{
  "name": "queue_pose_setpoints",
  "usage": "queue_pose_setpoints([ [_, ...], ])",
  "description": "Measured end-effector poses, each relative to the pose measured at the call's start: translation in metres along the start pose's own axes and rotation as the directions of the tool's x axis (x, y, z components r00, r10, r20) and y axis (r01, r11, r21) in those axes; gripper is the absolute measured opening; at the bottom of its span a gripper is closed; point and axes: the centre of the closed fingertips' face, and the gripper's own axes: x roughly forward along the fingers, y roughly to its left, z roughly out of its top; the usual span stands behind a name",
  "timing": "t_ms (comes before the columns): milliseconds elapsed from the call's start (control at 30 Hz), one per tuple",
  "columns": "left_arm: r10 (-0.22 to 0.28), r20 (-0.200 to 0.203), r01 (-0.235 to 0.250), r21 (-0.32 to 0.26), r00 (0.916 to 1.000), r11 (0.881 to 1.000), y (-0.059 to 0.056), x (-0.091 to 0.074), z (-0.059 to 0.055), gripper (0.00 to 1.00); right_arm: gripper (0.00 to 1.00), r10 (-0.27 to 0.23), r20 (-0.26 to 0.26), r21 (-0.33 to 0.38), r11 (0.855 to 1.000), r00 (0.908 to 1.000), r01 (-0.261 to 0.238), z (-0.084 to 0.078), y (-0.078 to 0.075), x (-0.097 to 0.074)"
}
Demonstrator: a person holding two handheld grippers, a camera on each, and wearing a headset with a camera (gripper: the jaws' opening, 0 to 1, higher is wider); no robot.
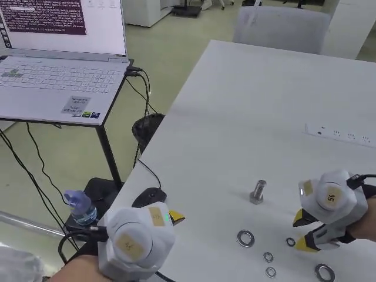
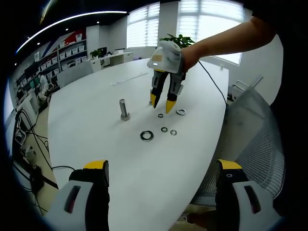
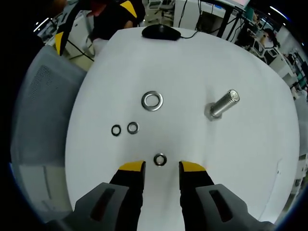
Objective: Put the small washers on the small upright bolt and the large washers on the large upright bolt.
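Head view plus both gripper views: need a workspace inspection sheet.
Surface: white table, bare except for the items below.
Job's things: one upright bolt; two large washers and three small washers flat on table, none on bolt.
Clutter: mouse, power strip.
Grippers: left gripper open, empty; right gripper open, one of the small washers just ahead of its tips.
Cables: black cables hang from laptop.
Surroundings: chair, water bottle.

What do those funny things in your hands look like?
The left gripper and right gripper each have a rounded white shell, a round tan sticker on top, grey jaws with yellow tips, and a black cable trailing off.
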Motion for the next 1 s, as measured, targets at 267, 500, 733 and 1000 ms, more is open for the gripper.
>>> queue_pose_setpoints([
  [267, -0.003, -0.004, 0.003, -0.003, 1.0, 1.0, 0.001, -0.001, -0.003, 0.92, 0.29, -0.008, -0.015, 0.0, 1.0, 0.9999, 0.008, -0.005, 0.0, 0.011],
  [500, -0.004, -0.003, 0.004, 0.0, 1.0, 1.0, 0.004, 0.0, -0.002, 0.92, 0.27, -0.011, -0.022, -0.008, 1.0, 0.9997, 0.011, -0.005, -0.001, 0.013],
  [733, -0.005, -0.002, 0.005, 0.005, 1.0, 1.0, 0.005, 0.0, -0.001, 0.91, 0.26, -0.008, -0.029, -0.002, 1.0, 0.9996, 0.008, -0.003, -0.003, 0.014],
  [1000, -0.002, 0.003, 0.002, 0.003, 1.0, 1.0, 0.006, -0.001, -0.001, 0.9, 0.23, -0.004, -0.022, 0.02, 1.0, 0.9998, 0.004, -0.003, -0.003, 0.014],
])
